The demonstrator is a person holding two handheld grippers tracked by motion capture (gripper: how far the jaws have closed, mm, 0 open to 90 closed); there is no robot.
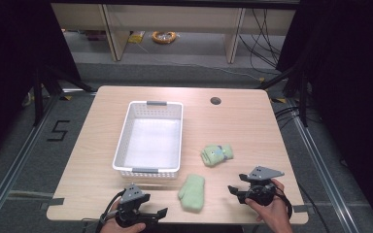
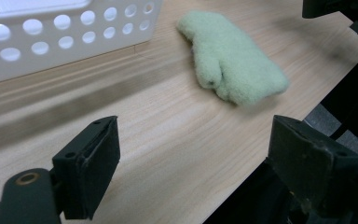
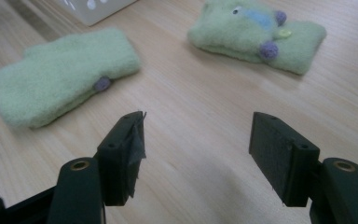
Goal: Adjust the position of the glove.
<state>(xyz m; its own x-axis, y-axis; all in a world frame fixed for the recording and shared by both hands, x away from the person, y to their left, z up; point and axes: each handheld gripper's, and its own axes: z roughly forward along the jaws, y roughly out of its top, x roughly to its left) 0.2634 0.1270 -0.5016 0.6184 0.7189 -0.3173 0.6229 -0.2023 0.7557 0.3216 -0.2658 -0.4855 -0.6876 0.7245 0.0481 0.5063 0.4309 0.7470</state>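
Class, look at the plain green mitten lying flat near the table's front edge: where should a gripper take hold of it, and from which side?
Probably at the cuff end of the plain mitten, nearest the table's front edge. It lies flat, thumb toward the basket, so come down from above with jaws across its width and pinch the fleece. The open right gripper sits close beside it.

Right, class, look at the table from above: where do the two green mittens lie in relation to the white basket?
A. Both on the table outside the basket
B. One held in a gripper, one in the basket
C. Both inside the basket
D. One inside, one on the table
A: the plain mitten and the decorated mitten both lie on the wooden table, outside the white basket, whose inside holds nothing.
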